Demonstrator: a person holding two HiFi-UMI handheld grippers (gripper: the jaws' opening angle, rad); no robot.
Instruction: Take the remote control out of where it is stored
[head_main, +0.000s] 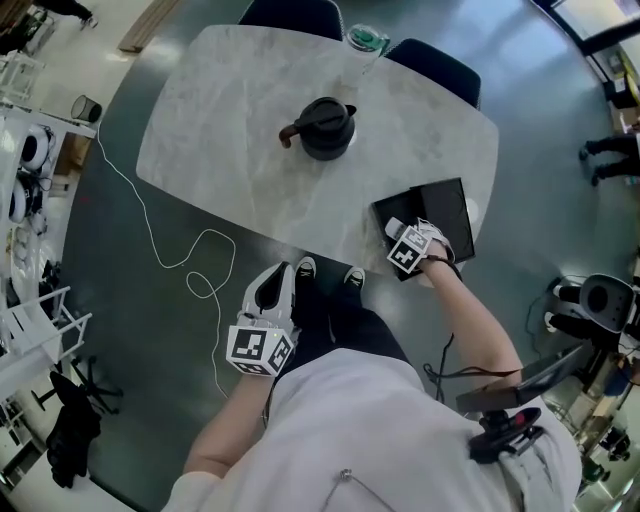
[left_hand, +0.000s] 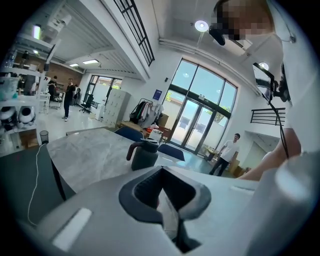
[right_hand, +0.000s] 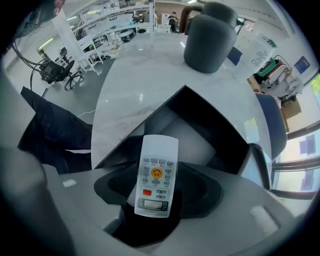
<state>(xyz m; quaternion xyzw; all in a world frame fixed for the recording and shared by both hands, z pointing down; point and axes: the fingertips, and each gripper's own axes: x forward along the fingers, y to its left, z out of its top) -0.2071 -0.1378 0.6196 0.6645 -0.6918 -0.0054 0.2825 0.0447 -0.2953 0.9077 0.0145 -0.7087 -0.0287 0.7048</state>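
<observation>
1. Right gripper (head_main: 418, 242): one, at the table's 4 o'clock edge, pointing down, jaws released wide.
2. White rectangular remote control (right_hand: 156, 175) with an orange button: one, loose between those jaws, over the box's near corner; whether it rests in the box I cannot tell.
3. Black open shallow box (head_main: 450, 205): one, flush with the table's rim.
4. Left gripper (head_main: 272, 292): one, clenched and empty, off the table at 6 o'clock.
5. White marble table (head_main: 220, 130): one, its left half bare.
6. Black lidded jug (head_main: 325, 128): one, at the centre.
7. Clear glass (head_main: 366, 40): one, at 1 o'clock on the rim.
8. Dark blue chairs (head_main: 440, 62): two, at 12 and 2 o'clock.
</observation>
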